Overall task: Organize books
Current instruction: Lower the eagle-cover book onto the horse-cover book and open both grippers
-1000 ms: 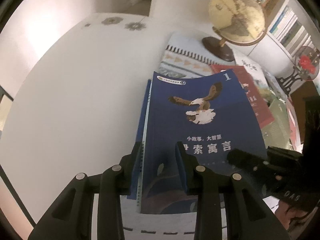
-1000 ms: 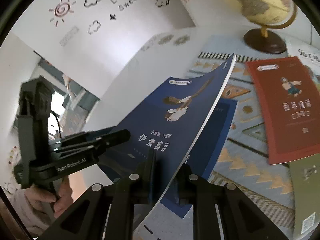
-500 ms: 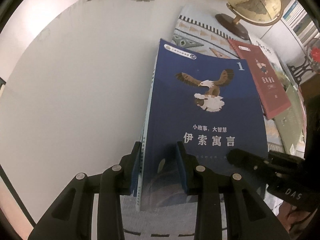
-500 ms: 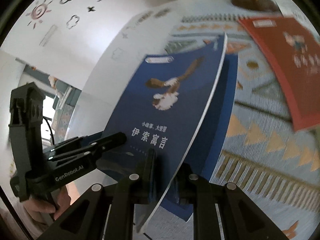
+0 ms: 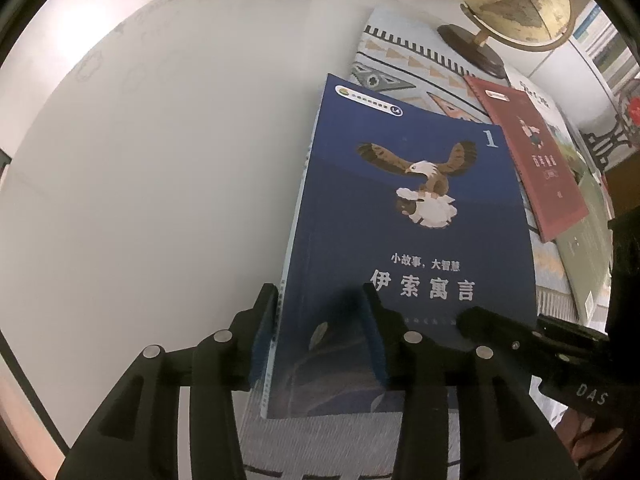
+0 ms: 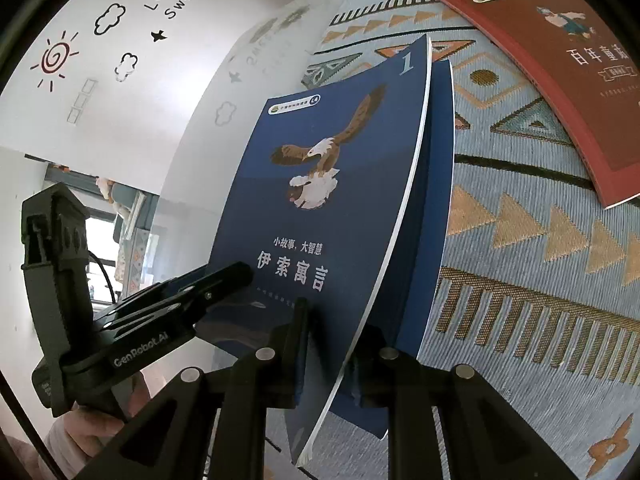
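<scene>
A dark blue book with an eagle on its cover [image 5: 420, 220] [image 6: 320, 180] lies almost flat on a second blue book [image 6: 436, 200], which rests on the patterned cloth [image 6: 520, 240]. My left gripper [image 5: 318, 296] straddles its near left corner. Its jaws are opening, and the left pad stands just off the spine. My right gripper [image 6: 336, 320] holds the near right edge, one pad on the cover and one under it, and its jaws are starting to ease. Each gripper shows in the other's view: the right gripper [image 5: 520, 336] and the left gripper [image 6: 224, 280].
A red book [image 5: 532, 152] [image 6: 560, 80] lies on the cloth to the right, with a green book [image 5: 588, 248] beyond it. A globe [image 5: 516, 0] stands at the back right before bookshelves [image 5: 604, 40]. Bare white tabletop [image 5: 160, 160] spreads to the left.
Both grippers have come down with the eagle book, which now lies nearly flat on the lower blue book. The left jaws have widened. The right gripper has rolled.
</scene>
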`<state>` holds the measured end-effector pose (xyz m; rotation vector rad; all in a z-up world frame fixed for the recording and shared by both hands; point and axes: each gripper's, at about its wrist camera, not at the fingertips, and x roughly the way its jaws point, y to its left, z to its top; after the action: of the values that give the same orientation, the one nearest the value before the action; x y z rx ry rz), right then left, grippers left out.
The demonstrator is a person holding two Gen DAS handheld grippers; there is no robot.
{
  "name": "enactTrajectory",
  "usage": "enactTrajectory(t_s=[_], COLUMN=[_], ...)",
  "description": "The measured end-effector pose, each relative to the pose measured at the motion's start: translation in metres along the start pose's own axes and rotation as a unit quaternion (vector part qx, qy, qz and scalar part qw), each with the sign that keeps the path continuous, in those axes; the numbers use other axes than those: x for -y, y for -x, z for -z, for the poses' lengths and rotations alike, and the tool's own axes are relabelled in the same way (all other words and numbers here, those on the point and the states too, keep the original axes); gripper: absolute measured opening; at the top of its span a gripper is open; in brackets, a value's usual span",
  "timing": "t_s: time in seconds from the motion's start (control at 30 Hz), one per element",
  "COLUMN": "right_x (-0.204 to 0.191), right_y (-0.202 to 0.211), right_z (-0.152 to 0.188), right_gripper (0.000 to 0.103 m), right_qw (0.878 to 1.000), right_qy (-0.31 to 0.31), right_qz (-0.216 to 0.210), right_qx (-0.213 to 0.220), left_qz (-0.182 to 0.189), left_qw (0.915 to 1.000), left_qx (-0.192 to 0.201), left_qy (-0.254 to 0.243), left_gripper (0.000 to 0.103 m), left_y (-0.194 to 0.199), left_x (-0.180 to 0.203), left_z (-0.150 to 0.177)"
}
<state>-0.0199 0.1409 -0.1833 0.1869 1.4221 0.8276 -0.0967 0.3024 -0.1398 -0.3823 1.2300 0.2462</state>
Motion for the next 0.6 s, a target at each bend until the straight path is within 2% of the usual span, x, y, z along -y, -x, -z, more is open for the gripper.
enactTrajectory(t_s=[0.2,0.43,0.6], right_x=[0.004,0.018,0.038], right_y=[0.006,0.028,0.059], right_z=[0.002,0.004,0.003], right_gripper=[0.022,0.023,0.023], right_qw=[1.000,0.999,0.997], right_qy=[-0.017,-0.020,-0.026], right_qz=[-0.003,0.047,0.067], right_qx=[-0.004,0.004,0.030], left_qz=[-0.020,-0.036,-0.033], left_qw=[0.9998,0.9987,0.9985], left_qx=[0.006,0.015,0.027], left_qy=[0.008,0.033,0.033], left_gripper=[0.039,0.040,0.040], left_y=[0.007,0.018,0.028], left_x=[-0.009,-0.021,-0.007], left_z=[-0.001,-0.004,-0.011])
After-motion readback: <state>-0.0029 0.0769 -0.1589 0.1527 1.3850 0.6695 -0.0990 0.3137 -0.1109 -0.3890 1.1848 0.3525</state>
